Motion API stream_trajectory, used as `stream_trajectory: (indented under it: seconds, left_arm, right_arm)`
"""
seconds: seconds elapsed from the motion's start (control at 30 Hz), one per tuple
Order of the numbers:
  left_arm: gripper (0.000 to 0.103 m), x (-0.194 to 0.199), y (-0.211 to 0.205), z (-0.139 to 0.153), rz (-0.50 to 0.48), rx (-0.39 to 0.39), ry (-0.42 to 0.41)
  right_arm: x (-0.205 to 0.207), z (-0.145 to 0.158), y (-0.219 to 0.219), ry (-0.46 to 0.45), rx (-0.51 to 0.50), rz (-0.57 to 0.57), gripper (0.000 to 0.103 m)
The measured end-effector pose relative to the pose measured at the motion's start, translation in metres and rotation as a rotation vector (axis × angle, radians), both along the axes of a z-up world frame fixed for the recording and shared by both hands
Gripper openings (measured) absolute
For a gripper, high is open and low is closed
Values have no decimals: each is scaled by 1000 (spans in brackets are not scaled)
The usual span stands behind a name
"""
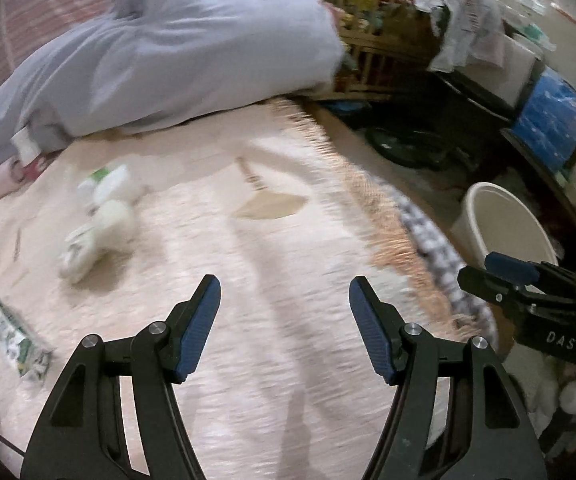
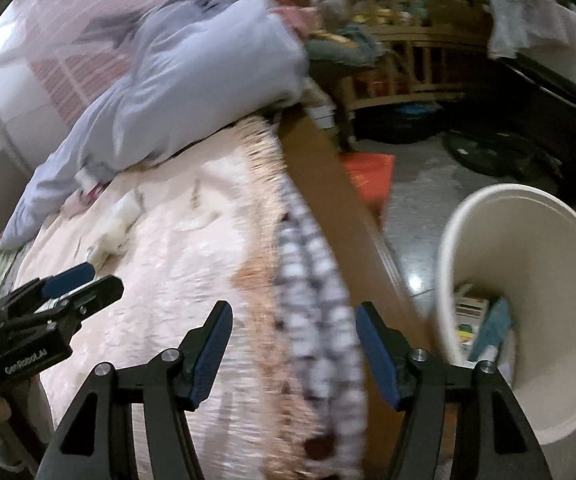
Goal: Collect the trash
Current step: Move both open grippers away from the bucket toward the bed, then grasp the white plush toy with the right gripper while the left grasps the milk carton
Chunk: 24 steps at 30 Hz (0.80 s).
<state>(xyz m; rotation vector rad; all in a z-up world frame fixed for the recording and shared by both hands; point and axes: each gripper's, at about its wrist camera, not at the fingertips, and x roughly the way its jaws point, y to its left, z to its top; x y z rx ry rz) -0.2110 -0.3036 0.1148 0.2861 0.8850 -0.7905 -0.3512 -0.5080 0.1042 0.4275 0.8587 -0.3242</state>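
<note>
Both grippers are empty, so this looks like the gap between one pickup and the next. The left gripper [image 1: 284,300] fills the bottom of its own view with its fingers [image 1: 202,328] spread wide and nothing between them; the right gripper [image 2: 293,322] likewise has its fingers wide apart, over the edge of the bed [image 2: 192,248] at lower centre of its view.

Several pieces of trash lie on the bed at the left of the left view: a crumpled white wrapper [image 1: 102,220] at mid left, soft and bunched, blurred so its print cannot be read; a small printed box [image 1: 20,344] at lower left, flat-sided and cardboard by the look of it; a tan paper scrap [image 1: 270,204] near the middle, thin and lying flat. The bin [image 2: 535,280], a smooth off-white round tub, stands on the floor at the right of the right view, with some paper or card pieces already at its bottom.

The bed cover is pale pink and plush, with a fringed edge; a checked cloth [image 2: 315,288] hangs along that edge; a grey-blue quilt [image 1: 160,48] is heaped at the upper left.

Next, I judge, the left gripper must swing toward the wrapper or the box, both well apart from it; the flat scrap would likely be hardest to pinch off soft pile; the box should grip best across its narrow sides.
</note>
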Motion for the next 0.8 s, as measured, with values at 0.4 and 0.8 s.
stream_trajectory:
  seconds: [0.4,0.8]
  left_arm:
    - [66,55,120,-15,233,21,54]
    - [66,127,252,-32,545,-85,201]
  right_arm:
    - [87,-20,76,45,13,224,66]
    - [210,-30,145,19,73,393,72]
